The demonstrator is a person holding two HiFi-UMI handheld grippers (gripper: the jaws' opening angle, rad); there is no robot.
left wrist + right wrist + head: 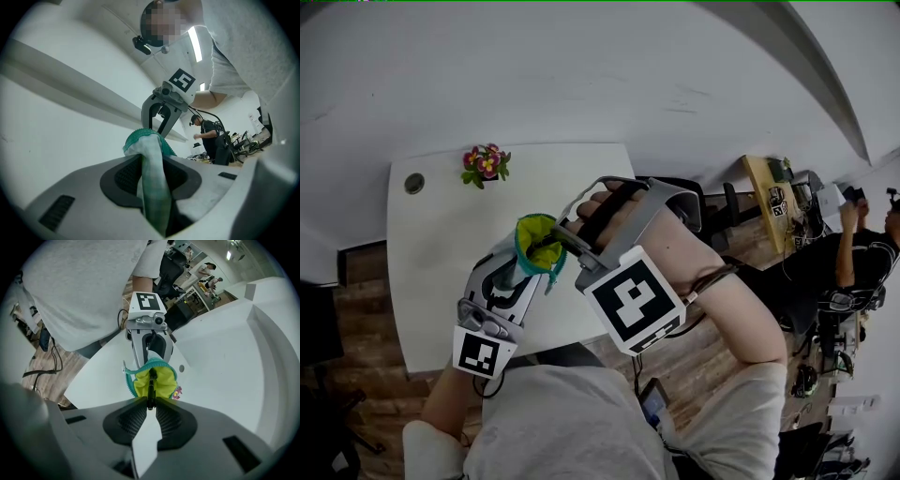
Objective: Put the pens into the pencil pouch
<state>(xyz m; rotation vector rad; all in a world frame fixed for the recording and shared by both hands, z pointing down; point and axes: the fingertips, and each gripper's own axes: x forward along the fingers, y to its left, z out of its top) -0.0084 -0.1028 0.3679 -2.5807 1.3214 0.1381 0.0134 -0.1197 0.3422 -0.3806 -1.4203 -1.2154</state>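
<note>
Above the white table (441,272), my left gripper (523,267) is shut on the pencil pouch (538,246) and holds it with its mouth open. The pouch has a teal zipper edge and yellow lining. In the left gripper view its checked green fabric (152,187) is pinched between the pads. My right gripper (572,236) reaches in from the right, shut on a black pen (151,386). The pen's far end pokes into the pouch's open mouth (154,378). The pen's lower part is hidden inside the lining.
A small pot of pink flowers (486,164) stands at the table's far edge, and a round cable hole (414,183) lies to its left. A person (862,253) sits at cluttered desks to the right. Wooden floor surrounds the table.
</note>
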